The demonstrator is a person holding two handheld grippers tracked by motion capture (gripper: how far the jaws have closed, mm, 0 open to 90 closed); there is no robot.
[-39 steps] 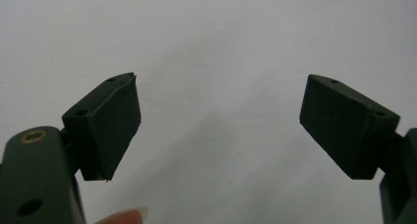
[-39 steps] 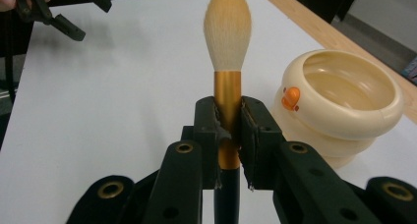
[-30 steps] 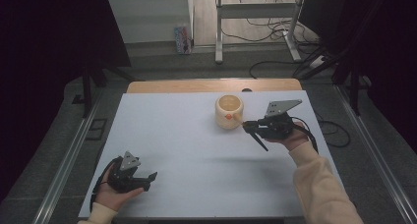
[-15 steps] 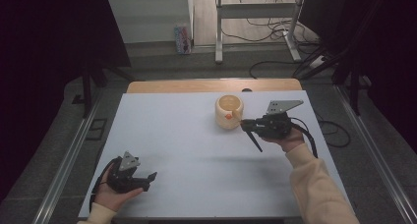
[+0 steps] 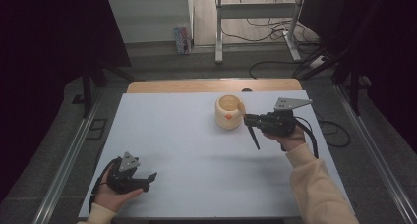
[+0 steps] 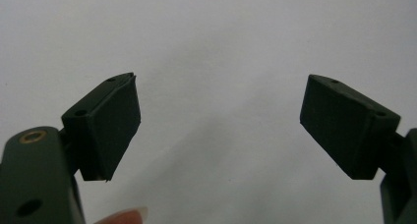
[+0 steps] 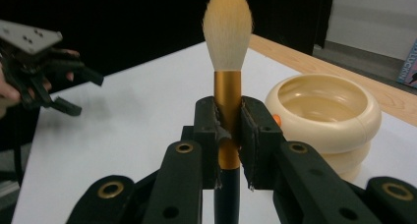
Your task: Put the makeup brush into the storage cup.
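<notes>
A makeup brush with a pale tuft, gold ferrule and dark handle stands upright in the right gripper view. My right gripper is shut on its ferrule. In the high view, the right gripper sits at the right of the white table top, with the brush handle slanting down towards the person. The tuft lies close to a cream round pot, just left of the gripper. The same pot looks empty. My left gripper rests at the front left, and its pads are open over bare white surface.
The white sheet covers the table, with a wooden strip along its far edge. Metal rails run down both sides. Cables and a desk frame lie on the floor beyond the table.
</notes>
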